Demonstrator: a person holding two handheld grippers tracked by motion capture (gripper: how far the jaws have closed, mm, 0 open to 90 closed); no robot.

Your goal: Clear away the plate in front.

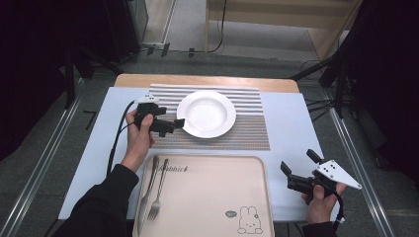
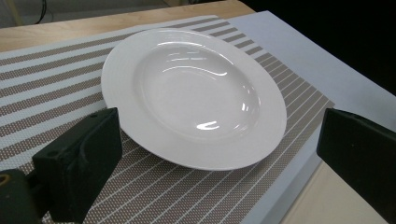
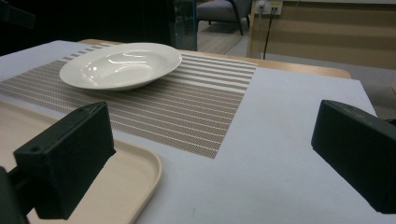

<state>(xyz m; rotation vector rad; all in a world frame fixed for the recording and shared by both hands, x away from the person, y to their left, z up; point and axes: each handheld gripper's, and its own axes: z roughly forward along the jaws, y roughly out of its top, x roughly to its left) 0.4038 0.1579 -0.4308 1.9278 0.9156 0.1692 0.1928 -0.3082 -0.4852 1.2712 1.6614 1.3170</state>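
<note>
A white deep plate (image 1: 206,113) (image 2: 196,93) (image 3: 121,65) rests on a brown-and-white striped placemat (image 1: 247,133) (image 2: 46,93) (image 3: 196,102). My left gripper (image 1: 174,127) (image 2: 217,140) is open at the plate's near-left rim, its jaws standing wide to either side of the rim without touching it. My right gripper (image 1: 299,162) (image 3: 210,121) is open and holds nothing, low over the pale cloth at the right of a beige tray (image 1: 207,197) (image 3: 130,177). A fork (image 1: 157,197) and a knife (image 1: 146,195) lie side by side at the tray's left edge.
The pale blue cloth (image 1: 291,123) covers a wooden table whose far edge (image 1: 207,81) shows. The tray has a rabbit drawing (image 1: 249,221) at its near right. Black stands and cables surround the table on the floor.
</note>
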